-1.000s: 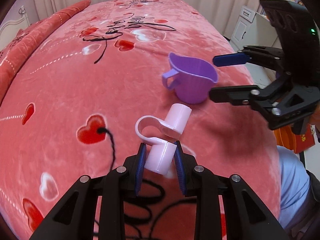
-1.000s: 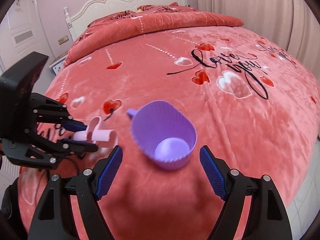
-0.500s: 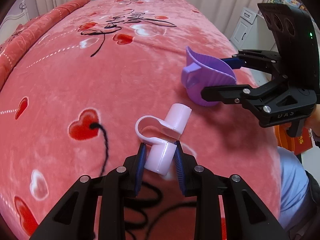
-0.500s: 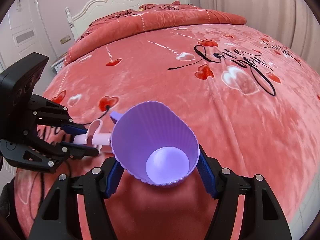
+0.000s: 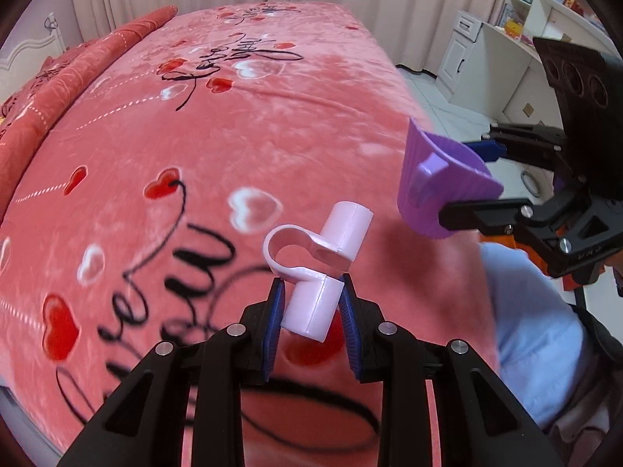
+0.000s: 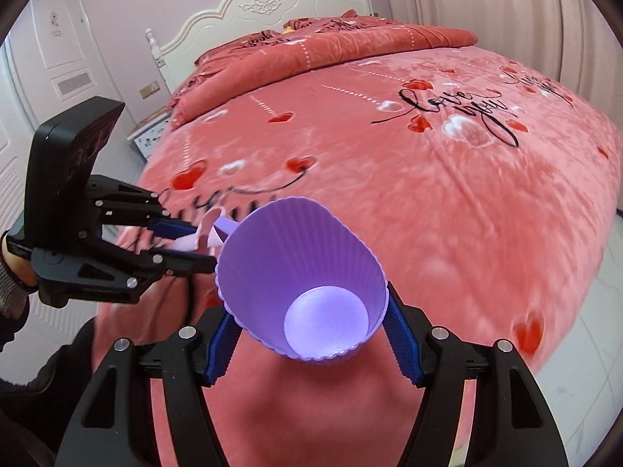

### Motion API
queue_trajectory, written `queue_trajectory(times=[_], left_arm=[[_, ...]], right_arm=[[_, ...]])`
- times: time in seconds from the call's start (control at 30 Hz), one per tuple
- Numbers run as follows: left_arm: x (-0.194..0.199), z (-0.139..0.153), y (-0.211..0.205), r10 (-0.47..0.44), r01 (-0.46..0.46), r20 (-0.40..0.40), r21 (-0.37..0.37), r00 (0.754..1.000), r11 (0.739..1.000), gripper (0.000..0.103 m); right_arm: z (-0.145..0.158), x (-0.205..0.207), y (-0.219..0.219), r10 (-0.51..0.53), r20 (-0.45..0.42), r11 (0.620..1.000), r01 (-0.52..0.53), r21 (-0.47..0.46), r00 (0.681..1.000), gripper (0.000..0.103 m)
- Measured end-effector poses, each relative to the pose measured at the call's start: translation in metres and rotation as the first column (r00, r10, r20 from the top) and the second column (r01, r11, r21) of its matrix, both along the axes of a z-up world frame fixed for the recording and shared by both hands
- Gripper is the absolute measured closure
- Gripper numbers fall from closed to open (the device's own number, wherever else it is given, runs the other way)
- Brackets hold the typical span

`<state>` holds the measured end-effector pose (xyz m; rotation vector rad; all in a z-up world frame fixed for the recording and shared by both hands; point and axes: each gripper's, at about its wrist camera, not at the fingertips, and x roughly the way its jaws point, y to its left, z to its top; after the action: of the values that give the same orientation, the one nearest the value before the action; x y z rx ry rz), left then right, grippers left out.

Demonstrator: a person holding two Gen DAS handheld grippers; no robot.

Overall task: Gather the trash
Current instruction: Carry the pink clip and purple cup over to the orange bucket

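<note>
1. The left gripper [image 5: 310,305] fills the lower centre of the left wrist view, its blue pads clamped on the lower tube of a pale pink plastic piece [image 5: 317,268].
2. That pink piece is two short tubes joined by a curved band. The upper tube tilts toward the upper right of the frame, and the whole piece is raised clear of the red bedspread [image 5: 194,163].
3. The right gripper [image 6: 311,330] sits low in the right wrist view, its blue pads pressed against both sides of a purple ribbed cup [image 6: 303,284].
4. The cup's mouth faces the camera, showing its round pale bottom. It is held above the near edge of the bed.
5. In the left wrist view the same cup [image 5: 440,190] appears at the right edge, with its small handle turned toward the centre of the frame.
6. In the right wrist view the left gripper [image 6: 194,245] is at centre left, just beside the cup's rim. The pink piece [image 6: 206,233] between its tips is blurred there, so whether it touches the cup cannot be told.
7. The bedspread carries hearts and black script. A white headboard [image 6: 264,7] stands at the upper centre.
</note>
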<state>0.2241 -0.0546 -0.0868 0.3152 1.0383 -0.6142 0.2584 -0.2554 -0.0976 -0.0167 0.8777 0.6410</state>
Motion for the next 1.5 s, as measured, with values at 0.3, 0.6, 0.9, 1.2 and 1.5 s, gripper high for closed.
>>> queue_trajectory(times=[0.3,0.6,0.9,1.2,1.5], left_arm=[[-0.091,0.012,-0.012,-0.041,0.041,0.016,-0.001,0.999,0.999,0.073],[-0.149,0.006,-0.04,-0.078,0.078,0.002,-0.004,0.997,0.997,0.073],[-0.161,0.013,-0.118,-0.226,0.226,0.033,0.016,0.974,0.974,0.073],[-0.164,0.007,-0.225,-0.44,0.438,0.024,0.04,0.898,0.898,0.073],[-0.165,-0.014,-0.329,-0.609,0.609,-0.024,0.048,0.793,0.792,0.073]], right_arm=[[0.011,-0.103,-0.007,0.002,-0.017,0.999,-0.001,0.042,1.0,0.036],[0.017,-0.165,-0.031,-0.027,-0.001,0.997,0.027,0.07,1.0,0.036],[0.02,-0.198,-0.119,-0.205,0.015,0.975,0.203,0.089,0.979,0.036],[0.016,-0.237,-0.234,-0.429,0.013,0.901,0.427,0.08,0.903,0.036],[-0.007,-0.277,-0.344,-0.632,-0.029,0.772,0.632,0.06,0.775,0.036]])
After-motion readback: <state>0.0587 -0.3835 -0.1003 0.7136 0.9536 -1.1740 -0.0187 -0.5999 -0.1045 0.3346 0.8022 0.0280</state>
